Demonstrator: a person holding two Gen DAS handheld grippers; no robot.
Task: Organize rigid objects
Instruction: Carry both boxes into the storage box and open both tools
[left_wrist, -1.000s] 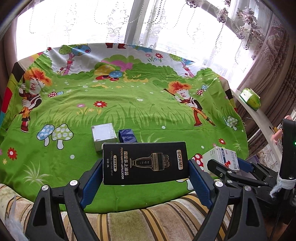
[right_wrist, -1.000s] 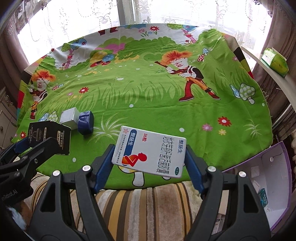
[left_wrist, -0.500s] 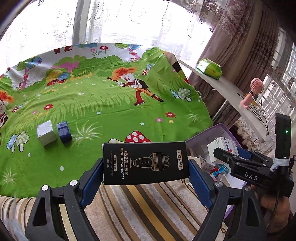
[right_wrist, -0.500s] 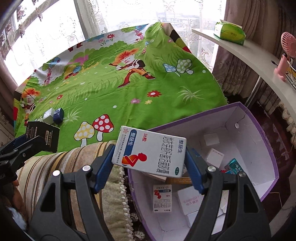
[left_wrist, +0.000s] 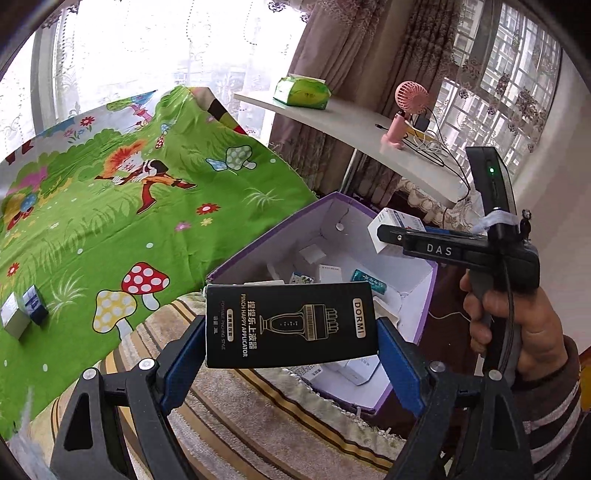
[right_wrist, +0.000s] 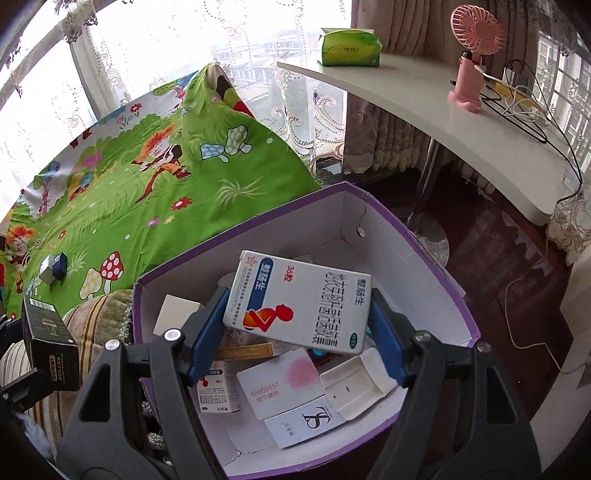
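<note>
My left gripper (left_wrist: 291, 350) is shut on a black DORMI box (left_wrist: 291, 325), held above the striped cushion at the near rim of a purple cardboard box (left_wrist: 424, 295). My right gripper (right_wrist: 297, 332) is shut on a white medicine box (right_wrist: 299, 301) and holds it over the inside of the purple box (right_wrist: 388, 218), which holds several small cartons. In the left wrist view the right gripper (left_wrist: 391, 234) with its white box (left_wrist: 395, 221) hangs over the purple box. A white cube box (left_wrist: 13, 319) and a dark blue box (left_wrist: 35, 304) lie on the green cloth.
The green cartoon cloth (left_wrist: 110, 206) covers the bed on the left. A striped cushion (left_wrist: 258, 413) lies at its edge. A white curved shelf (right_wrist: 461, 122) behind the purple box carries a green tissue pack (right_wrist: 349, 48), a pink fan (right_wrist: 471, 55) and cables.
Both grippers have swung right, from over the green cloth to the purple box. The right gripper now holds the white box above the box's inside; the left is near its rim.
</note>
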